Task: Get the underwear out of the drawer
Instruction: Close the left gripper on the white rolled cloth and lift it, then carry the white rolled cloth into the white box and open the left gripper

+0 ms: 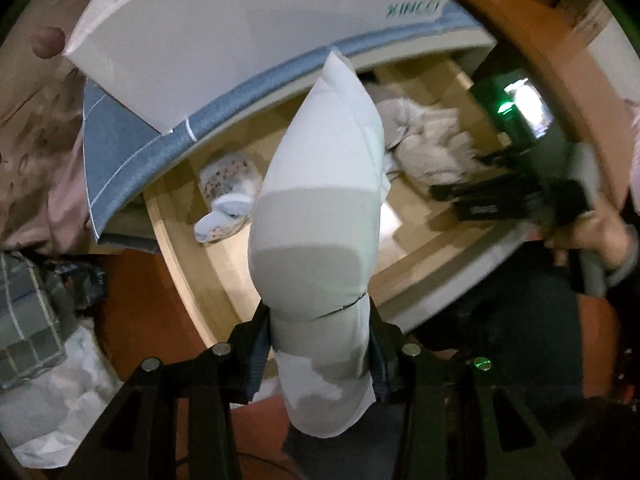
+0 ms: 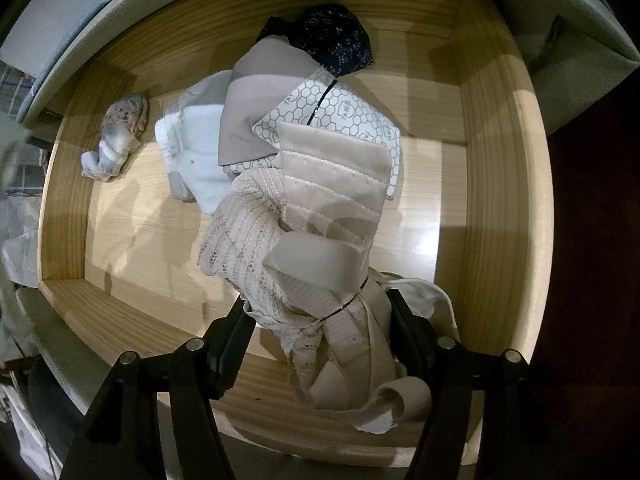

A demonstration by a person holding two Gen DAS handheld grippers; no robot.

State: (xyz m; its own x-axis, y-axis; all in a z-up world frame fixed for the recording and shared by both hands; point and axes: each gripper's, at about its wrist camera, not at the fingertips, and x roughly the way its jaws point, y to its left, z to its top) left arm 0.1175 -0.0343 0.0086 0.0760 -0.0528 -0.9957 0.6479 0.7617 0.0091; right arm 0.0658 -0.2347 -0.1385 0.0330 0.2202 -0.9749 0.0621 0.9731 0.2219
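Observation:
My left gripper (image 1: 320,344) is shut on a white and grey folded pair of underwear (image 1: 320,208) and holds it above the open wooden drawer (image 1: 188,264). My right gripper (image 2: 320,320) is shut on a beige lace garment with straps (image 2: 280,240) and holds it over the drawer (image 2: 132,320). In the drawer lie a white garment (image 2: 196,152), a patterned rolled piece (image 2: 120,136), a grey and honeycomb-print piece (image 2: 348,116) and a dark speckled piece (image 2: 340,40). The right gripper also shows at the right of the left wrist view (image 1: 504,196), blurred.
A white box with green print (image 1: 260,24) stands on a grey-blue surface (image 1: 120,144) behind the drawer. Checked and pale fabrics (image 1: 36,320) lie on the reddish floor at the left. The drawer's pale front panel (image 2: 64,352) runs along its near edge.

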